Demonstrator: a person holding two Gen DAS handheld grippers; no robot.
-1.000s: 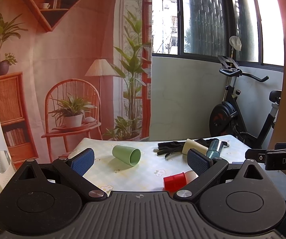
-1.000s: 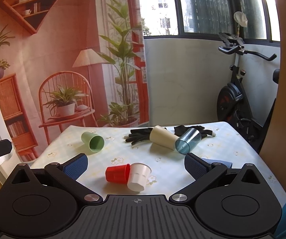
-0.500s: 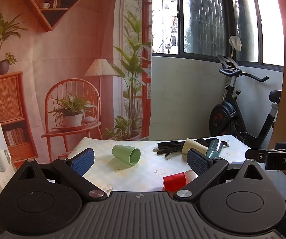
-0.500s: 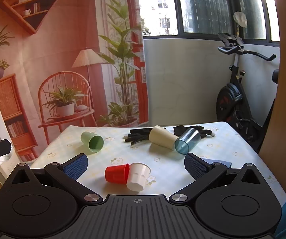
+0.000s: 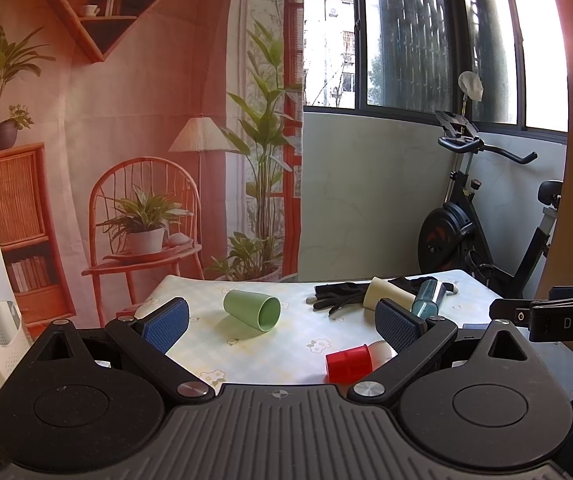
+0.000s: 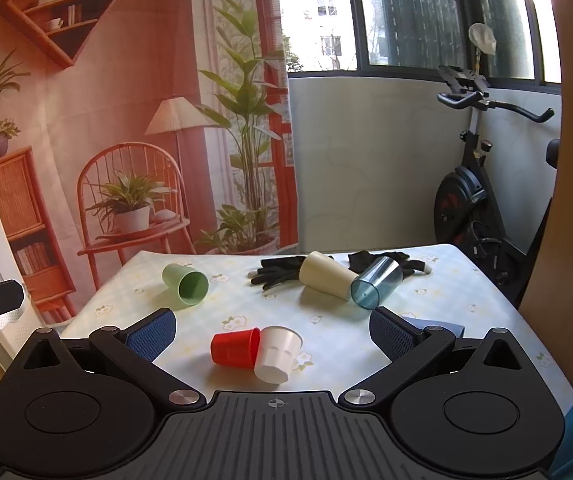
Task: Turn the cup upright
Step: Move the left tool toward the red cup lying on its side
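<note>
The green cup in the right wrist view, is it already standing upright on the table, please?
No, the green cup lies on its side on the table, its open mouth facing the camera.

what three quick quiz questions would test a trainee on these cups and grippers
1. True or false: the green plastic cup stands upright on the table.
2. Which cup touches the red plastic cup? A) white plastic cup B) clear blue plastic cup C) cream plastic cup
3. Fill in: the left gripper and right gripper are both ____.

Key: 1 false, it lies on its side. 2 A. 3 open, holding nothing.
</note>
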